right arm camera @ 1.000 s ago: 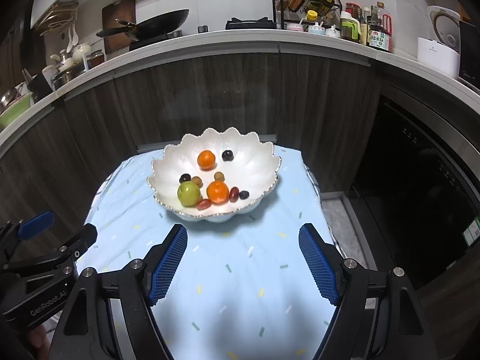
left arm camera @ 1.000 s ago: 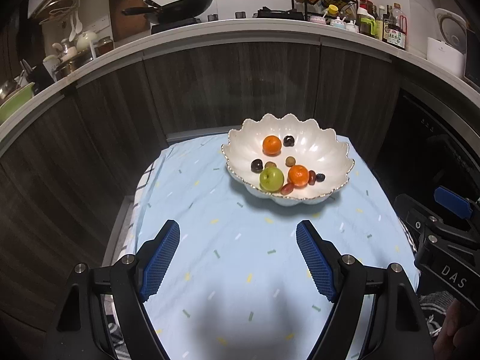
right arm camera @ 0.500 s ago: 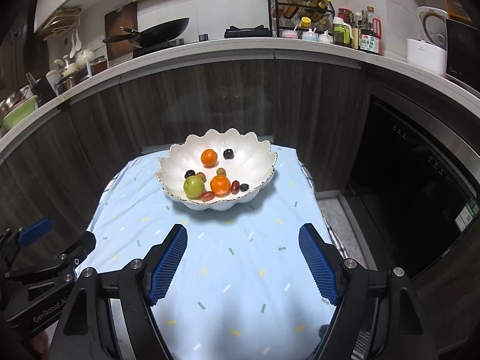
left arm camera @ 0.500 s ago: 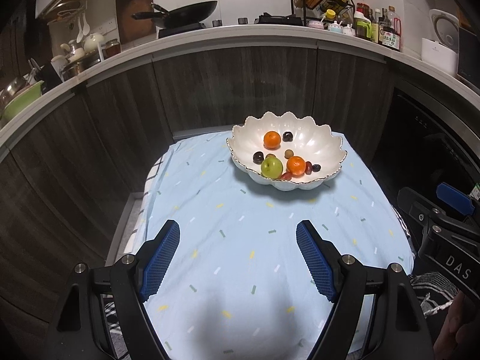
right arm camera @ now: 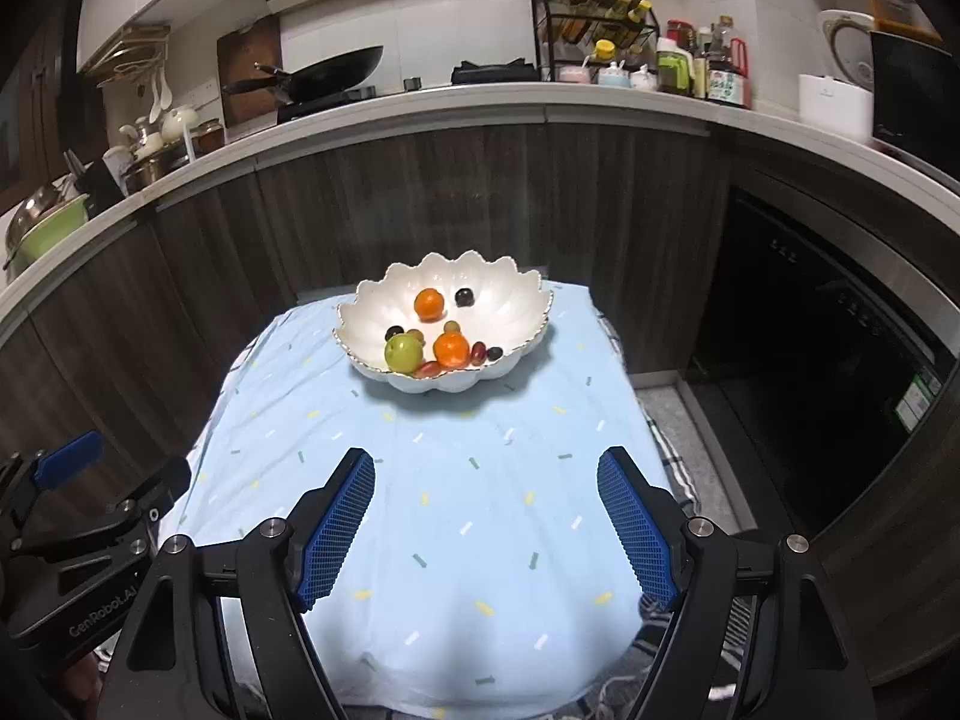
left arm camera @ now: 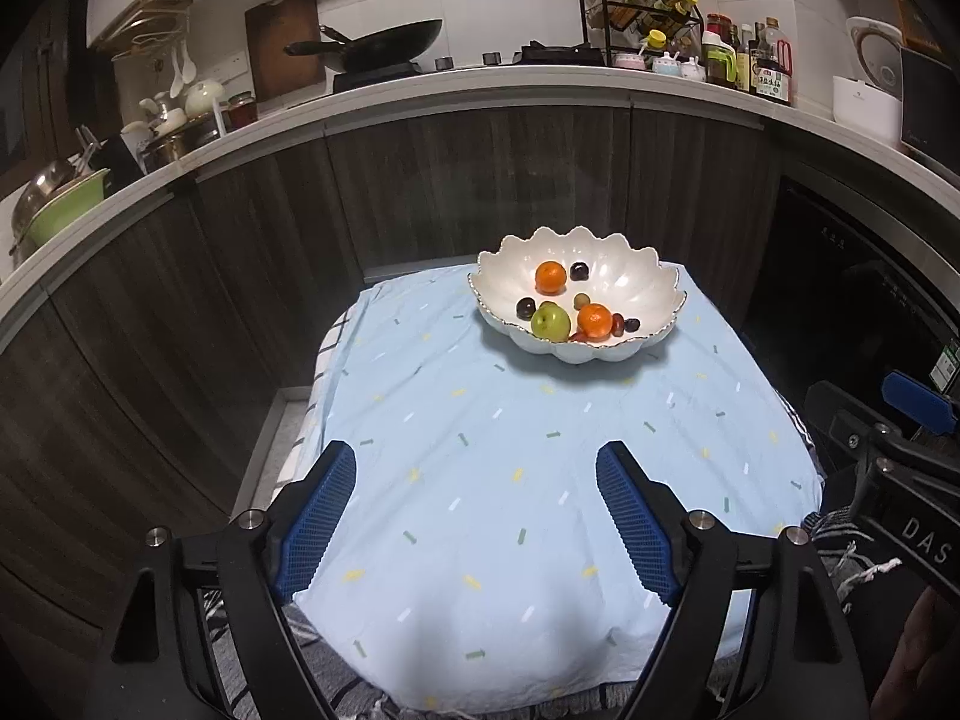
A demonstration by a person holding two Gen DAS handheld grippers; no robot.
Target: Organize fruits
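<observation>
Fruit sits gathered in the scalloped white bowl (left arm camera: 576, 300) at upper centre of the blue tablecloth (left arm camera: 540, 480), now smaller in both views as the left gripper (left arm camera: 474, 516) and right gripper (right arm camera: 486, 519), jaws wide and empty, have pulled back, suggesting the sorting is finished.

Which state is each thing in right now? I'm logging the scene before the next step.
left tool: open, empty, above the cloth.
right tool: open, empty, above the cloth.
white bowl: upright on the cloth, holding all the fruit.
green apple: in the bowl, near the front rim.
two oranges: in the bowl, apart.
blue cloth: spread flat over the table.
wok: on the stove, on the counter.
</observation>
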